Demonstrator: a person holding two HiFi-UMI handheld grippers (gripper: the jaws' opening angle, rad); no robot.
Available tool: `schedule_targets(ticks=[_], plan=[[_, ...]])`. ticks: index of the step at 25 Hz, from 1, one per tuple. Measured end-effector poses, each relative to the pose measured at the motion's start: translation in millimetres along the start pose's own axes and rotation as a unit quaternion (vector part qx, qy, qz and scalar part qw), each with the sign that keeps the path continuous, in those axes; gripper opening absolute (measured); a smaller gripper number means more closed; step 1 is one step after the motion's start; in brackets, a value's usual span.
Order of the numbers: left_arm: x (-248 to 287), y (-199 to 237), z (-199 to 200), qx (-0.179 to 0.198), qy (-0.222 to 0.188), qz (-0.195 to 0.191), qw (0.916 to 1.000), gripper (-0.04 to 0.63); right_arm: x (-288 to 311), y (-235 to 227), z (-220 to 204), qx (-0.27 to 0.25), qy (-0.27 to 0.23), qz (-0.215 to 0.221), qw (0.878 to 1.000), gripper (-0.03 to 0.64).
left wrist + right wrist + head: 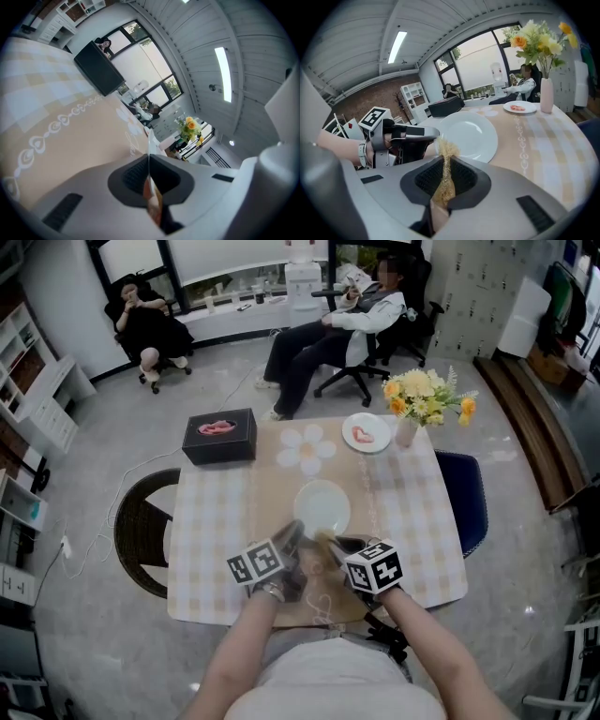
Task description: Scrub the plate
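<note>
A white plate [322,507] lies in the middle of the checked tablecloth [211,512]. My left gripper [292,531] is shut on the plate's near left rim; in the left gripper view the plate [150,140] shows edge-on as a thin white line between the jaws of the left gripper [148,161]. My right gripper [446,165] is shut on a golden, fibrous scrubber [447,151], whose tuft sticks out beyond the jaws just at the near edge of the plate [468,135]. In the head view the right gripper [330,542] sits close beside the left one.
A black box [218,435] stands at the table's far left. A small plate with pink food [366,432] and a vase of yellow flowers [417,399] stand at the far right. A wicker chair [141,526] and a blue chair [469,498] flank the table. Two people sit beyond.
</note>
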State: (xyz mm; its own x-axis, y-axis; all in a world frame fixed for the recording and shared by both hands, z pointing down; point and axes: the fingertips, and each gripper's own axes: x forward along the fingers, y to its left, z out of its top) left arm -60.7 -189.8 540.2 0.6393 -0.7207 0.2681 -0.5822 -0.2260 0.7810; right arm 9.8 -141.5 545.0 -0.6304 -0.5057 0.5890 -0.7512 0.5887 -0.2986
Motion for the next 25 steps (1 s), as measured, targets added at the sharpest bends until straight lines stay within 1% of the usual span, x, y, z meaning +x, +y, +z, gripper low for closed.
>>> schedule_targets(ticks=[6,12,18,25], plan=[[-1.0,-0.2,0.5,0.001,0.0,0.003,1.0,0.017,6.6,-1.5,-4.1,-0.02,0.035,-0.005,0.999,0.043],[-0.6,-0.1,0.4,-0.001,0.001,0.001,1.0,0.018,4.5,-16.6,-8.6,-0.047,0.076,-0.04,0.995,0.043],[-0.9,-0.8,0.4,-0.001,0.001,-0.002,1.0,0.018,1.5,-28.8,-9.6,-0.048,0.09,-0.061,0.993,0.043],[-1.3,0.1,0.0,-0.003,0.003,-0.002,1.0,0.017,-1.3,-45.0,-6.9,-0.075,0.109,-0.09,0.987,0.043]])
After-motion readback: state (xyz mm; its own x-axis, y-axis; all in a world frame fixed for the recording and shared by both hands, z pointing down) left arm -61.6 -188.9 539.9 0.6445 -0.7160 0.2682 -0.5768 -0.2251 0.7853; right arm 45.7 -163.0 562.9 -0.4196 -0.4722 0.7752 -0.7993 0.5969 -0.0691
